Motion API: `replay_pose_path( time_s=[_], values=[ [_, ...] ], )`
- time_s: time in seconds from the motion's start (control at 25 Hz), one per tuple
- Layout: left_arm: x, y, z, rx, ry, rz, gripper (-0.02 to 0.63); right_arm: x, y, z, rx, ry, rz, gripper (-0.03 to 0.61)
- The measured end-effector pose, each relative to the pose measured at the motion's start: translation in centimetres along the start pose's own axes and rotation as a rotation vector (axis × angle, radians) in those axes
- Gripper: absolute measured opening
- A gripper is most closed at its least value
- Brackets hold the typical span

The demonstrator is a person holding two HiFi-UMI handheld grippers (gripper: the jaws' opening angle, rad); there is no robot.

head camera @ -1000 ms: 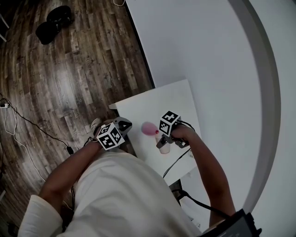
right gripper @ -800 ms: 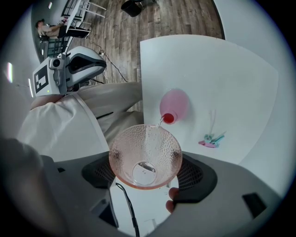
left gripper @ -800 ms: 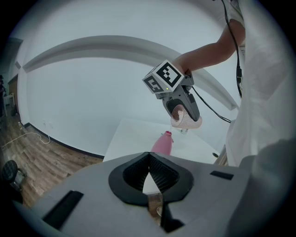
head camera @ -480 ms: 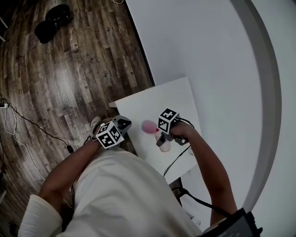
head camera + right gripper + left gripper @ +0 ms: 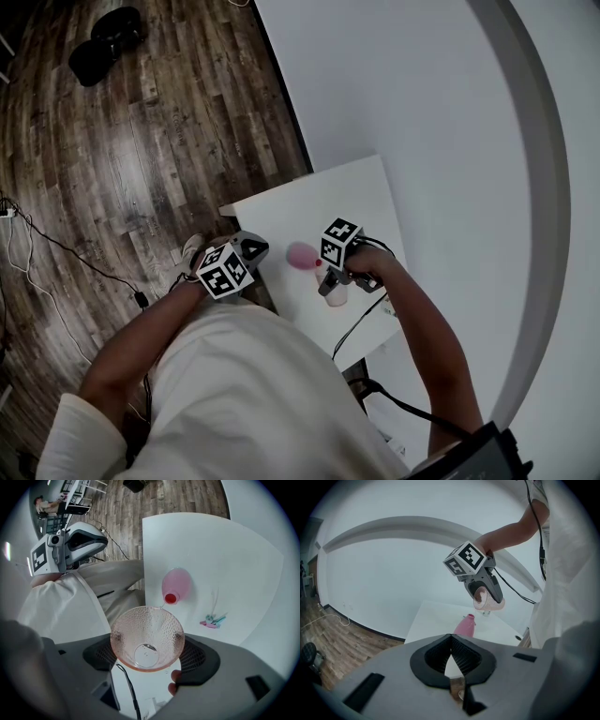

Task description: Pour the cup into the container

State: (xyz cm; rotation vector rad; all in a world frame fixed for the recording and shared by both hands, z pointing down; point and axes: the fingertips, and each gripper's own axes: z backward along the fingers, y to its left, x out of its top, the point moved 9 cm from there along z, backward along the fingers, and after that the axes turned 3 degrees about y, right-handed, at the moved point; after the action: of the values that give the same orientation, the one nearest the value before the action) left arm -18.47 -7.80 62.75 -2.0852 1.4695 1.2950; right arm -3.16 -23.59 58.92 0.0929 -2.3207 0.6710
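Right gripper view, cup (image 5: pixel 146 637): pinched between the right gripper (image 5: pixel 147 651) jaws, tipped so its rim points at the bottle mouth.
Container (image 5: pixel 176 585): pink bottle, upright on the white table (image 5: pixel 243 564) just beyond the rim, placed to catch.
Left gripper (image 5: pixel 451 641): jaws pressed together, empty, held aside.

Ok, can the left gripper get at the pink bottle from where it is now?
Probably, from the side: only bare table lies between the left gripper and the pink bottle. The right gripper holds the cup tilted over its mouth, blocking the top. The left jaws are shut and must open first.
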Motion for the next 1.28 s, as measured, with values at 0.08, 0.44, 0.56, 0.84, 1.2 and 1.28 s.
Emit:
replay_pose_path(
  time_s=[0.08,0.44,0.56,0.84,1.2,1.28],
  values=[
    [0.0,-0.1,0.0,-0.001,-0.002,0.000,0.011,0.1,0.1,0.0,-0.006,0.008,0.004,0.382],
    [-0.6,-0.4,-0.2,0.000,0.000,0.010,0.011,0.9,0.1,-0.1,-0.058,0.087,0.026,0.382],
    [-0.7,-0.4,-0.2,0.001,0.000,0.013,0.011,1.1,-0.1,-0.3,-0.067,0.109,0.025,0.382],
    [-1.0,-0.3,0.4,0.002,-0.004,0.023,0.011,1.9,-0.1,-0.3,-0.080,0.162,0.022,0.382],
    [-1.2,-0.4,0.6,0.003,0.001,0.025,0.011,2.5,-0.4,-0.9,-0.100,0.217,0.021,0.382],
    [-1.2,-0.3,0.7,0.002,0.003,0.026,0.011,2.6,-0.5,-0.9,-0.101,0.222,0.020,0.382]
  ],
)
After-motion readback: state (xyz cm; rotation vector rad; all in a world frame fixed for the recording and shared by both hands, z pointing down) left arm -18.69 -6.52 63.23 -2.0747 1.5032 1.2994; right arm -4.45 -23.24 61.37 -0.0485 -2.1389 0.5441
